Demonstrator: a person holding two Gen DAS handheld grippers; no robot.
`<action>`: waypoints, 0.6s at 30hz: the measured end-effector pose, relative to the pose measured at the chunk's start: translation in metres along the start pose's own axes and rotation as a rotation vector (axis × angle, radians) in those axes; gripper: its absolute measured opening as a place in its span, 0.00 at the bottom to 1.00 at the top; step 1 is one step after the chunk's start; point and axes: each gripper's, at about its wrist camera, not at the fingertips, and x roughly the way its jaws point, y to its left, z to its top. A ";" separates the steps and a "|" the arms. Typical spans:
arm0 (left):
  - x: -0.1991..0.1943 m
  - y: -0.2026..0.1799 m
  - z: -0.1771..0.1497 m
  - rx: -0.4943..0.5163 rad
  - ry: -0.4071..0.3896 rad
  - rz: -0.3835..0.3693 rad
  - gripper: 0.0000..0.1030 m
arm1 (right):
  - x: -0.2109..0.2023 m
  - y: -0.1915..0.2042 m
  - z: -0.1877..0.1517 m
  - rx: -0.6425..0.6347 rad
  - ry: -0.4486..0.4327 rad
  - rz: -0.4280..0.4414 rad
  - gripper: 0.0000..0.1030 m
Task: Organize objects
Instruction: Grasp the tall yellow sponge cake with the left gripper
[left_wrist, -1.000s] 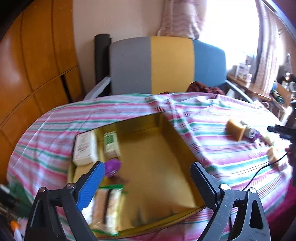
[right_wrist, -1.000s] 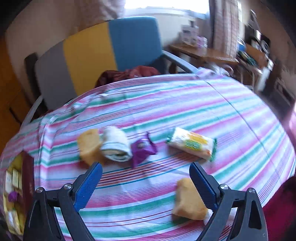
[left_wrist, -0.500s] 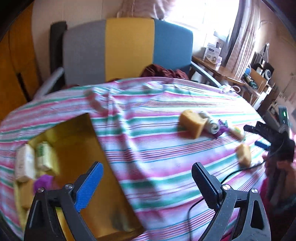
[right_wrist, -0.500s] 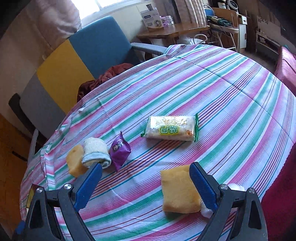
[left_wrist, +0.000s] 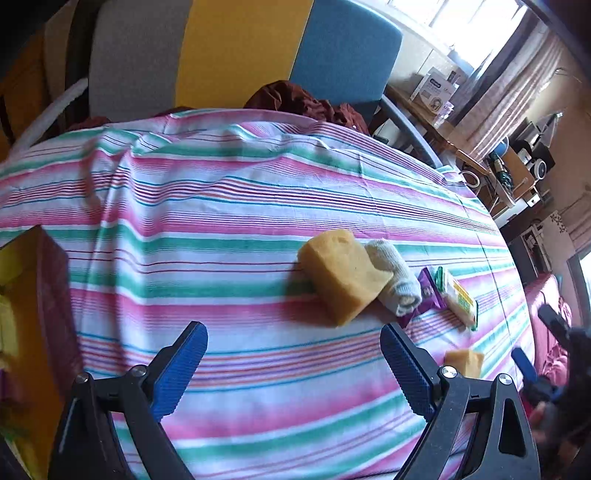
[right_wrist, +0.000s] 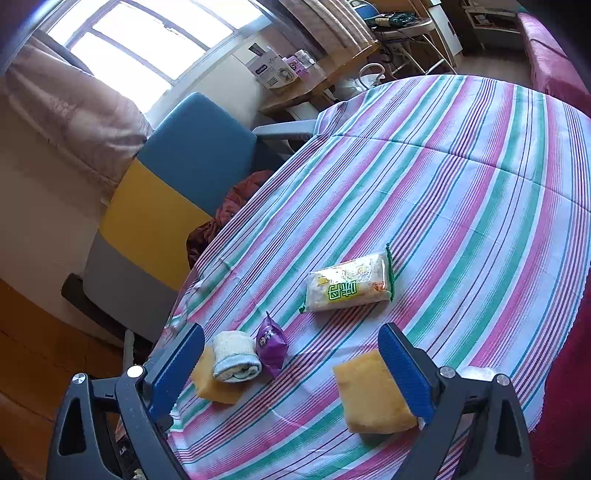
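Left wrist view: left gripper (left_wrist: 293, 347) wide open, nothing between the fingers, hanging over bare striped tabletop (left_wrist: 221, 258). Jaws eased in a touch just now but remain spread. Ahead and to its right sits the near sponge (left_wrist: 341, 275), yellow, with a rolled sock (left_wrist: 395, 282) touching its right side. Purple packet (left_wrist: 428, 293) just beside the sock, then the snack pack (left_wrist: 458, 297) next in the row. Second sponge (left_wrist: 463, 363) lies apart from that row, partly hidden behind the right finger. Box (left_wrist: 40, 295) with yellow interior at the left edge, well apart from the loose items. Right gripper (left_wrist: 546, 354) shows at the far right edge, blurred

Right wrist view: right gripper (right_wrist: 291, 360) also open, holding nothing. Second sponge (right_wrist: 373, 398) sits close against the inner side of its right finger; contact can't be told. Sock (right_wrist: 236, 356), purple packet (right_wrist: 271, 343) and near sponge (right_wrist: 210, 384) cluster by the left finger, sponge partly behind it. Snack pack (right_wrist: 351, 288) lies further out, alone, green edge at its right end. Chair (right_wrist: 173, 192) in blue, yellow and grey stands beyond the tabletop (right_wrist: 461, 184)
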 end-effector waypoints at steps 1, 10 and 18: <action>0.006 -0.002 0.004 -0.009 0.008 0.000 0.91 | 0.001 0.000 0.000 0.001 0.007 0.002 0.94; 0.056 -0.021 0.040 -0.079 0.048 0.022 0.86 | 0.011 0.001 -0.005 -0.001 0.054 0.017 0.94; 0.091 -0.021 0.045 -0.133 0.093 0.003 0.75 | 0.016 0.002 -0.006 -0.009 0.076 0.024 0.94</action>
